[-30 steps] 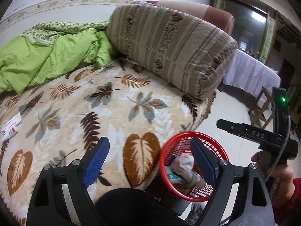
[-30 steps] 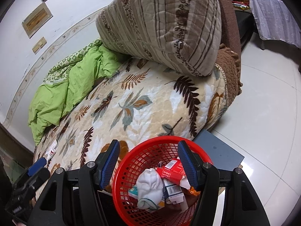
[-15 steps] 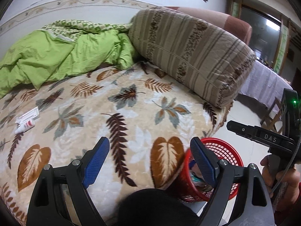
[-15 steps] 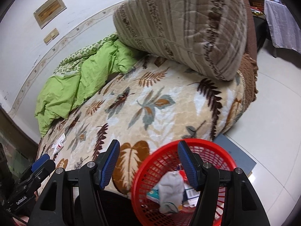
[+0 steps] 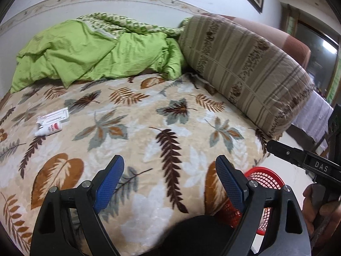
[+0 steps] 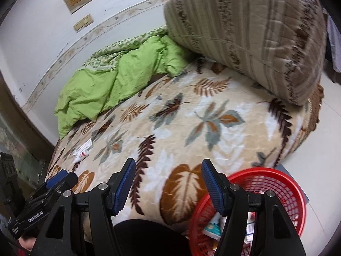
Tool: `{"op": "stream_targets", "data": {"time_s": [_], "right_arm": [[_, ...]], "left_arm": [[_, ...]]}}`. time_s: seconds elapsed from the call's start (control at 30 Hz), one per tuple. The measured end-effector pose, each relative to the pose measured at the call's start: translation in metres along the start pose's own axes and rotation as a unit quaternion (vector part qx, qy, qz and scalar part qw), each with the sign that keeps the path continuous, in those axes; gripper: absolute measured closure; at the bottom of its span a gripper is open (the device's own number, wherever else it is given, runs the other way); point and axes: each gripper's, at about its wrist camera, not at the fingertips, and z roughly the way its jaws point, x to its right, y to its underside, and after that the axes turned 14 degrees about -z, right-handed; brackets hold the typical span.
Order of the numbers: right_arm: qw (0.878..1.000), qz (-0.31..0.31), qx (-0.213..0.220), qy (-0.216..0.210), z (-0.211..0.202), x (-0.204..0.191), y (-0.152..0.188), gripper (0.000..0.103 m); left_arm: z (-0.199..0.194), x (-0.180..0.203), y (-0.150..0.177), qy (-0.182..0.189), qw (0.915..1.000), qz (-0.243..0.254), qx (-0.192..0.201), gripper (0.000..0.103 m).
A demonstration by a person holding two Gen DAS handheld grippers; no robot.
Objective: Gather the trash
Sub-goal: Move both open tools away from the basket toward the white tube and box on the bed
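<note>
Two grippers, left [image 5: 169,179] and right [image 6: 168,182], hover spread and empty over a plush leaf-patterned blanket [image 5: 149,132]; a small white tube [image 5: 48,129] and flat carton [image 5: 55,116] lie far left; a red mesh basket [image 6: 277,183] of wrappers stands on the floor beside the bed; a crumpled green quilt [image 5: 89,53] and striped cushion [image 5: 245,68] lie behind.

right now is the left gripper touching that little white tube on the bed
Apart. In the left wrist view the open left gripper has only bare leaf-print blanket between its fingers, and the white tube lies well off toward the far left.
</note>
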Motion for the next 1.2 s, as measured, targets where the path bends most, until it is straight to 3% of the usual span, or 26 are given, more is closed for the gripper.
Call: {"op": "stream_targets", "data": {"time_s": [0.33,0.63,0.8,1.07,1.2], "right_arm": [[0.999,-0.038,-0.008,-0.025,0.027,-0.038,-0.014,0.036],[0.995,-0.078,-0.024,-0.054,0.061,-0.075,-0.028,0.036],[0.991,-0.100,-0.034,-0.076,0.084,-0.098,-0.034,0.036],[0.977,-0.158,-0.066,-0.123,0.135,-0.148,-0.049,0.036],[0.970,-0.173,-0.083,-0.147,0.171,-0.175,-0.059,0.036]], "left_arm": [[0.007,-0.047,-0.013,-0.030,0.9984,-0.048,0.007,0.016],[0.025,-0.115,-0.025,-0.086,0.9896,-0.114,0.015,0.016],[0.030,-0.156,-0.036,-0.128,0.9804,-0.146,0.032,0.016],[0.049,-0.222,-0.064,-0.217,0.9520,-0.204,0.072,0.016],[0.061,-0.248,-0.066,-0.219,0.9457,-0.233,0.056,0.016]]}}
